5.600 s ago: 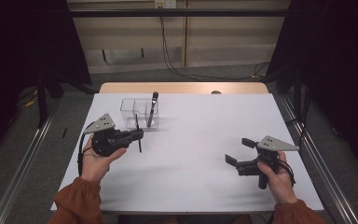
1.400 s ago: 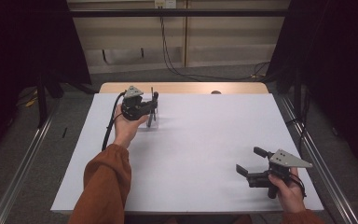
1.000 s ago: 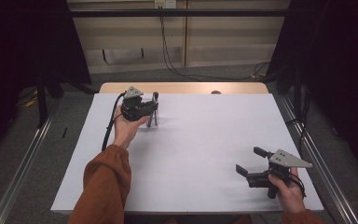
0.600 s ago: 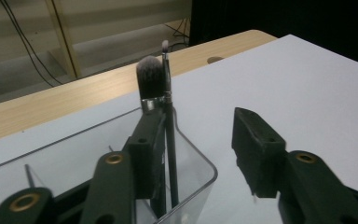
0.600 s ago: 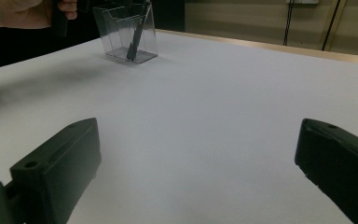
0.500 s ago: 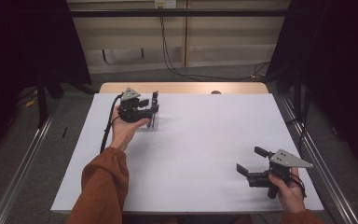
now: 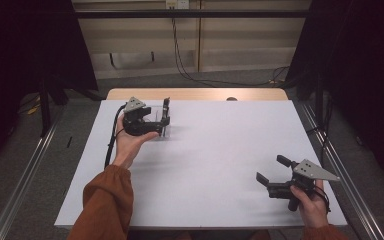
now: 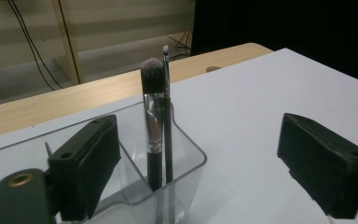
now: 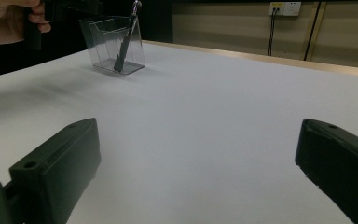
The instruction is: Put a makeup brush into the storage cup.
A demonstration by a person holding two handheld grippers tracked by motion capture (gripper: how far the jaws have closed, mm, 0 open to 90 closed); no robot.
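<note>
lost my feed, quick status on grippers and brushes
Left gripper just opened, brushes standing free in clear holder. Right gripper open, idle. Nothing in the way.

A white table (image 7: 205, 165) with a wooden far edge; a clear holder (image 9: 114, 44) stands on it near the far left

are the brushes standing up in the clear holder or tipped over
Standing up. In the left gripper view the two brushes stand bristles-up in a corner of the clear holder, between the open left gripper, whose jaws have just been opening.
</note>
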